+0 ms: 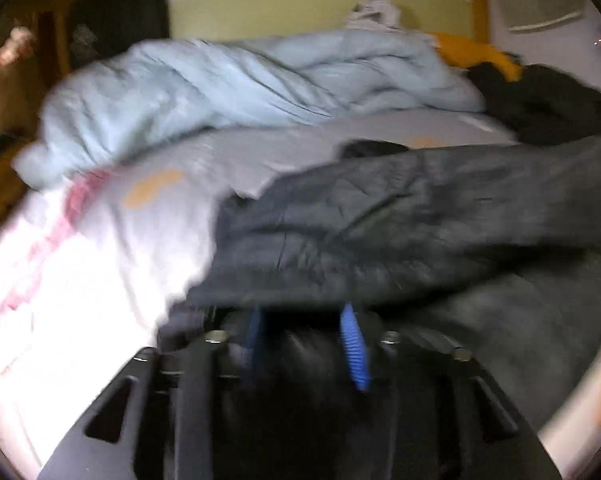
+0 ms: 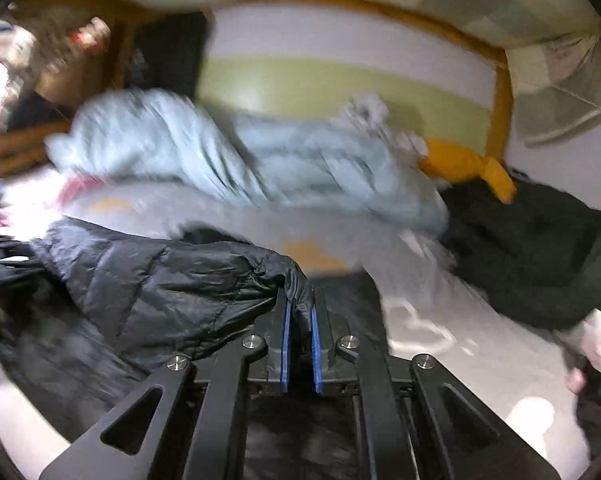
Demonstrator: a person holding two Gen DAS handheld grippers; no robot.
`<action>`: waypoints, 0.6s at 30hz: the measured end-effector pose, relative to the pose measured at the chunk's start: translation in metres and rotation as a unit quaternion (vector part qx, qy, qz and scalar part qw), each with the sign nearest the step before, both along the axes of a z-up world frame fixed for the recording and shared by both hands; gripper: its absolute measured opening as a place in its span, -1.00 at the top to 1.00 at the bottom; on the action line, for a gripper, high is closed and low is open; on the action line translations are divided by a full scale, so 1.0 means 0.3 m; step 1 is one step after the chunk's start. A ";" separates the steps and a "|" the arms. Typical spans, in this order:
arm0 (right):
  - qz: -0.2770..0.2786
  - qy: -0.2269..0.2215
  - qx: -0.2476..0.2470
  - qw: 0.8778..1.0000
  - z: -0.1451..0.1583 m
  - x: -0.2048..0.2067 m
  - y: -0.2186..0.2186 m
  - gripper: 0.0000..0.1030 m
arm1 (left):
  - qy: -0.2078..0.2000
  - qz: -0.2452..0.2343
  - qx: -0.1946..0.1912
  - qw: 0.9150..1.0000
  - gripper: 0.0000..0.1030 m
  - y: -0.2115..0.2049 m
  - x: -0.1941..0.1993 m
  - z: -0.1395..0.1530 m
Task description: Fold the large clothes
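1. A home bedroom: a bed (image 2: 440, 320) with a pale printed sheet fills the view.
2. At 12 o'clock, a wood-framed padded headboard (image 2: 340, 80).
3. A rumpled light-blue duvet (image 1: 240, 88) and clothes (image 2: 532, 248) lie heaped on it.

A: Where is there room to pass?

B: Over the bare grey bedsheet (image 2: 440, 320), between the black quilted puffer jacket (image 2: 148, 280) and the dark heaped garment (image 2: 540, 248).

A: And behind?

B: A rumpled pale-blue duvet (image 1: 228, 92) bars the headboard side.
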State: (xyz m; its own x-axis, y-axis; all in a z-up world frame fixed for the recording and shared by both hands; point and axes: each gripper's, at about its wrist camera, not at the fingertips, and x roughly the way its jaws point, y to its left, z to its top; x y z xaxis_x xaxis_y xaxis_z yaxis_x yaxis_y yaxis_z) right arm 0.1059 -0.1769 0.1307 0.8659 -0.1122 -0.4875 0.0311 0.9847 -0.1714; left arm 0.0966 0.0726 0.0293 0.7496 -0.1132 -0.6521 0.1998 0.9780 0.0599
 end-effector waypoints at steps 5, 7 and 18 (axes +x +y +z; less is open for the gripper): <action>-0.010 0.054 0.081 0.995 -0.012 0.045 -0.137 0.82 | -0.018 -0.026 -0.065 0.997 -0.06 0.041 -0.175 0.025; -0.013 0.051 0.086 0.995 0.017 0.041 -0.166 0.82 | -0.042 -0.006 -0.068 0.997 -0.06 0.068 -0.185 0.066; 0.051 0.197 0.152 0.967 -0.102 -0.089 -0.224 0.81 | -0.069 0.071 -0.001 0.995 -0.21 0.117 0.045 0.166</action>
State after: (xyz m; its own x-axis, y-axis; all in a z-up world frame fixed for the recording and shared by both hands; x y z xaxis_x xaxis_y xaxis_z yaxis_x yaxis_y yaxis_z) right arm 0.0791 -0.2441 0.1001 0.6050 0.1642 -0.7791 -0.0765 0.9860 0.1483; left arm 0.1100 0.1079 0.0791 0.8400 -0.0008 -0.5425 0.0494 0.9960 0.0749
